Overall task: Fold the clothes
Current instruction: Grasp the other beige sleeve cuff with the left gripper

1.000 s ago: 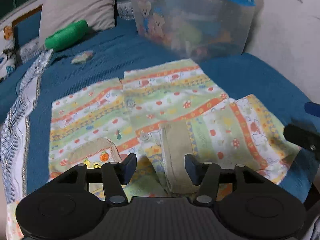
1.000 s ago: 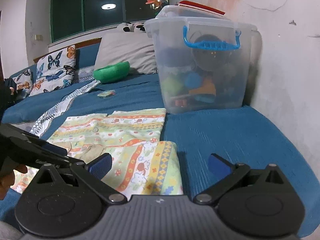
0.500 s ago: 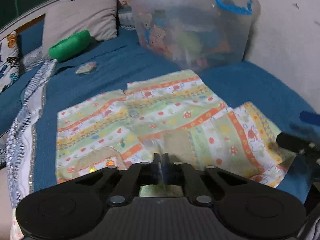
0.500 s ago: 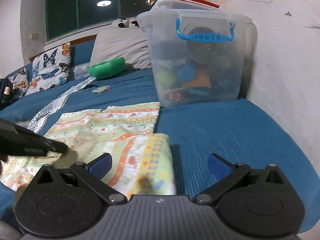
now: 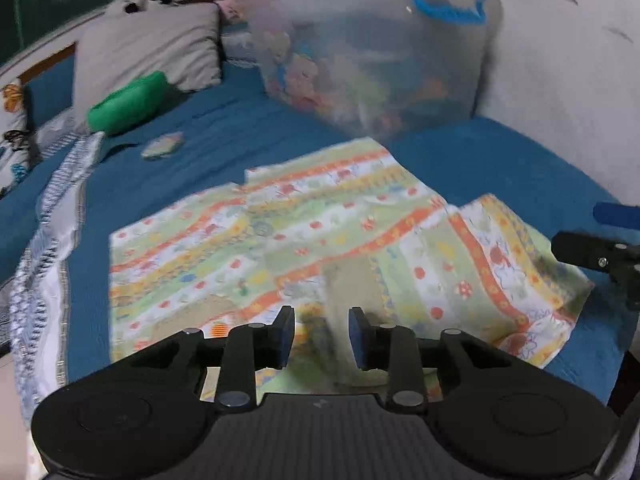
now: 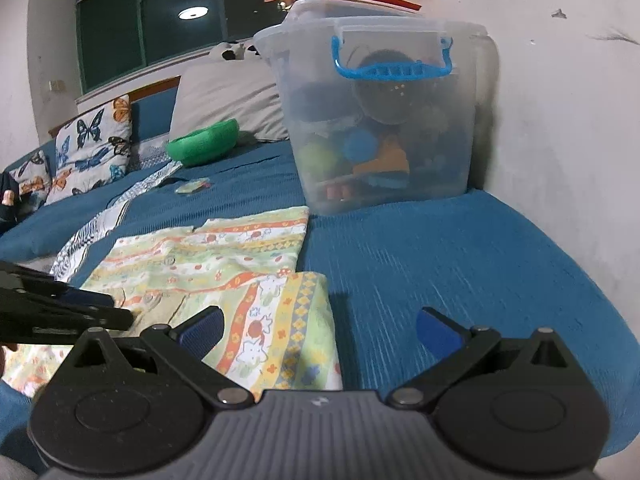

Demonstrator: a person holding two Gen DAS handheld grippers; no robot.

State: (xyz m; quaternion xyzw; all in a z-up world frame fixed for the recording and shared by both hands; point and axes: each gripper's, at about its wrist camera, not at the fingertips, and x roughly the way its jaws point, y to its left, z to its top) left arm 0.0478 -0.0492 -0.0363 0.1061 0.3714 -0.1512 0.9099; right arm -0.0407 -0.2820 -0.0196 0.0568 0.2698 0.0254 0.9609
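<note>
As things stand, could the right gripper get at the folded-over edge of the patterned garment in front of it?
Probably yes. The right gripper is open, holds nothing, and the patterned garment has its folded edge lying just ahead between its fingers. The left gripper works further left, apparently clear of that edge.

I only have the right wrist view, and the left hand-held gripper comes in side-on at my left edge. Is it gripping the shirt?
Observer: No. In the left wrist view the left hand-held gripper has just been opening. A beige fold of the shirt lies between its pads, not pressed.
Operator: Is the shirt's other side folded in like the flap near me?
Observer: No. Only the right flap is folded over; the left side lies spread out.
</note>
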